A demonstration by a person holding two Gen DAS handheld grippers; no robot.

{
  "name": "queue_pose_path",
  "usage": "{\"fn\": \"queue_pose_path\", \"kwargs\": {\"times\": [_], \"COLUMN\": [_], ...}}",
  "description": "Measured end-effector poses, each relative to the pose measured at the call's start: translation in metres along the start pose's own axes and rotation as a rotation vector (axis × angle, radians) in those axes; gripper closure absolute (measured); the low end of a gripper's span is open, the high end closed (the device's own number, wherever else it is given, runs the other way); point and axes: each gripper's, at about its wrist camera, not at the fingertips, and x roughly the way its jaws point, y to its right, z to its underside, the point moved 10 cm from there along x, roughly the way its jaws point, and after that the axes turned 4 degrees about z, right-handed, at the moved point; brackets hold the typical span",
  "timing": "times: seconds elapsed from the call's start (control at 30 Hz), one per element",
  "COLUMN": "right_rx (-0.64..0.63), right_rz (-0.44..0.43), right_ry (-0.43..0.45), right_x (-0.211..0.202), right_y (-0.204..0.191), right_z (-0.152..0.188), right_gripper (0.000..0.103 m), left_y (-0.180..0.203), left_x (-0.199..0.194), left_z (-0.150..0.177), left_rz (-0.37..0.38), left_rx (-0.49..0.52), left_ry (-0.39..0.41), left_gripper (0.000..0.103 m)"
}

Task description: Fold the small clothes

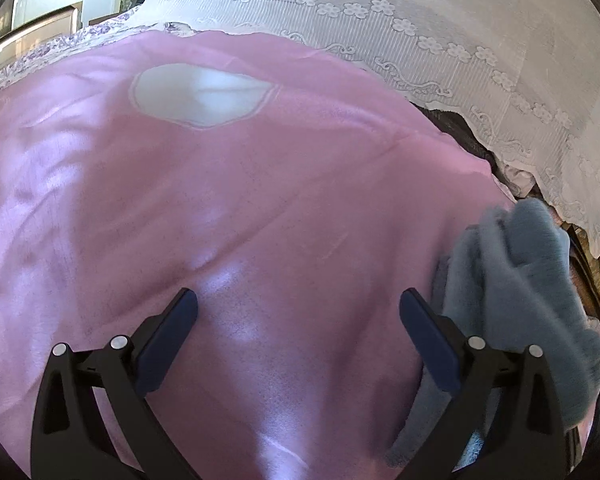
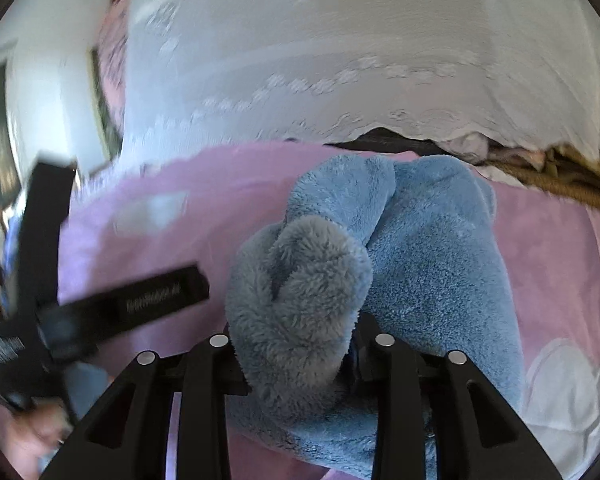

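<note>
The left gripper (image 1: 298, 320) is positioned above a pink satin bedspread (image 1: 220, 200), with its two dark blue finger pads (image 1: 168, 344) spread wide apart and no item between them. The bedspread carries a white patch motif (image 1: 202, 94) near its far edge. The task item, a fluffy blue garment (image 2: 400, 248), lies bunched on the bedspread at the side nearest the right gripper (image 2: 300, 344); in the left wrist view the same blue garment (image 1: 516, 280) appears at the right edge of the frame, just beside the left gripper's right finger. In the right wrist view, a thick fold of the garment rises directly between the right gripper's black arms, and the fabric covers the fingertips; the arms stand close together and the cloth is clamped between them. The left gripper (image 2: 112, 300) appears blurred at the left of the right wrist view, set apart from the garment. Beyond the bedspread hangs a white lace curtain (image 1: 440, 20) with a flower border. A dark gap (image 2: 388, 142) shows beneath the curtain's lower hem.
</note>
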Motion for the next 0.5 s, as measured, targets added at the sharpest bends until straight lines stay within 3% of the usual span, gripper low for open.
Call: {"fn": "queue_pose_path", "kwargs": {"times": [0.03, 0.1, 0.13, 0.27, 0.5], "right_rx": [-0.036, -0.074, -0.088, -0.155, -0.131], "right_rz": [0.009, -0.013, -0.027, -0.001, -0.068], "right_ry": [-0.002, -0.003, -0.001, 0.027, 0.074], "right_x": [0.001, 0.0, -0.002, -0.01, -0.041], "right_y": [-0.005, -0.014, -0.019, -0.027, -0.02], "right_z": [0.003, 0.005, 0.006, 0.007, -0.01], "right_gripper": [0.062, 0.04, 0.036, 0.035, 0.032], "left_y": [0.001, 0.0, 0.0, -0.001, -0.007], "left_x": [-0.001, -0.001, -0.002, -0.001, -0.005], "left_z": [0.0, 0.0, 0.0, -0.003, -0.008], "left_rz": [-0.001, 0.003, 0.007, 0.014, 0.048], "left_rx": [0.002, -0.001, -0.006, -0.018, -0.067], "left_ry": [0.001, 0.0, -0.002, -0.005, -0.013], "left_gripper": [0.004, 0.004, 0.004, 0.004, 0.004]}}
